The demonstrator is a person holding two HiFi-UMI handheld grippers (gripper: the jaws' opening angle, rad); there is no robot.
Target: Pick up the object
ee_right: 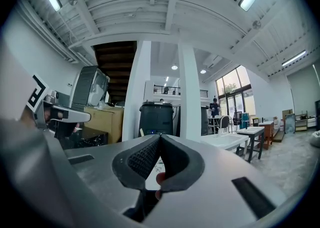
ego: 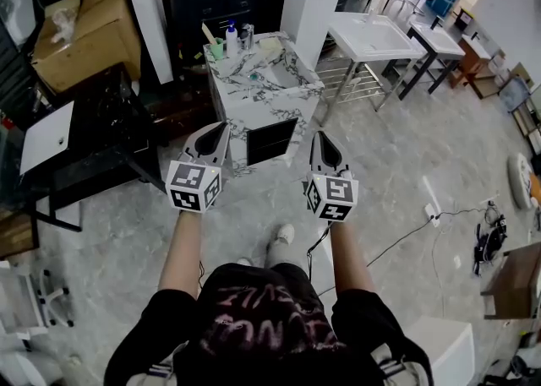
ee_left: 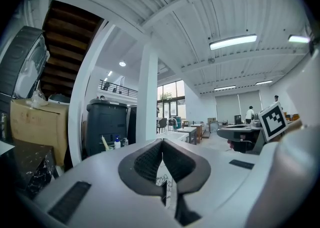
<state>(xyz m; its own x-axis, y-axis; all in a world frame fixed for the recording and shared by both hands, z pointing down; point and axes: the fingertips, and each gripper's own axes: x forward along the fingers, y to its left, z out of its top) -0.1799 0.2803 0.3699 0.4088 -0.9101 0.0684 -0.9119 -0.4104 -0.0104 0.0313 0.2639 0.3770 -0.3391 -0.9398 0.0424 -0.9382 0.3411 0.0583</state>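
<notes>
Left gripper [ego: 218, 134], right gripper [ego: 321, 137]: two, smooth grey shells, ribbed black pads [ee_left: 147, 161], both clenched on nothing. Ahead, one square marble-veined counter [ego: 272, 95] bearing one white bottle [ego: 232, 39] and one green cup [ego: 216, 49]. Cannot tell which is the task's.

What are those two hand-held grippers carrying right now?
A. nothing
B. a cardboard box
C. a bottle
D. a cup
A: the left hand-held gripper and the right hand-held gripper each have their jaws closed together with nothing between them; the bottle stands on the marble-patterned table ahead.
</notes>
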